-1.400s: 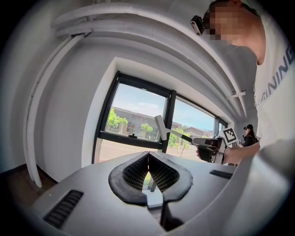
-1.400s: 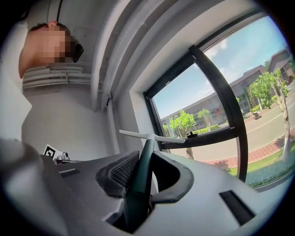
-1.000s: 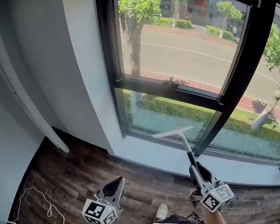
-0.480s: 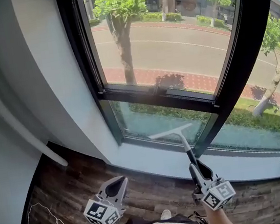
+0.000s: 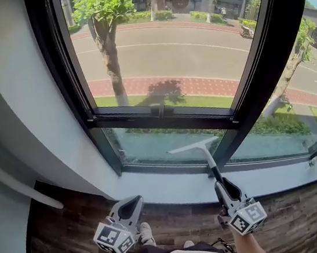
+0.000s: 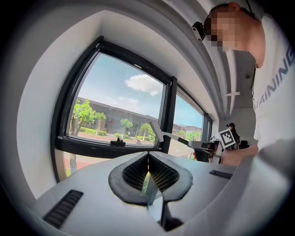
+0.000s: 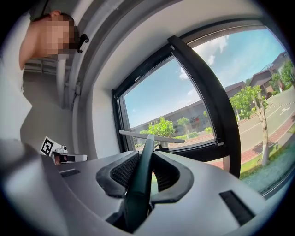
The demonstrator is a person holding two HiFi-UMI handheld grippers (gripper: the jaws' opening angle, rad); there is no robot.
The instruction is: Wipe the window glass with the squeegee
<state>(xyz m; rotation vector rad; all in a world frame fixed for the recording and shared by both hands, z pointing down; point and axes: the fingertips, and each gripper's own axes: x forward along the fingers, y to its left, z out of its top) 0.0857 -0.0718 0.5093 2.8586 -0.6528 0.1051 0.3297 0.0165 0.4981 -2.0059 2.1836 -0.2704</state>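
Right gripper view showed the squeegee (image 7: 140,184) with its handle clamped between the jaws of the right claw (image 7: 144,155). Its blade reached ahead by the lower pane of the window glass (image 5: 165,52). The left claw (image 5: 129,204) was closed on nothing. Since a second before, the squeegee had kept its place while the window filled more of the head view. Below lay a pale sill (image 5: 167,189) and a wooden floor (image 5: 68,235).
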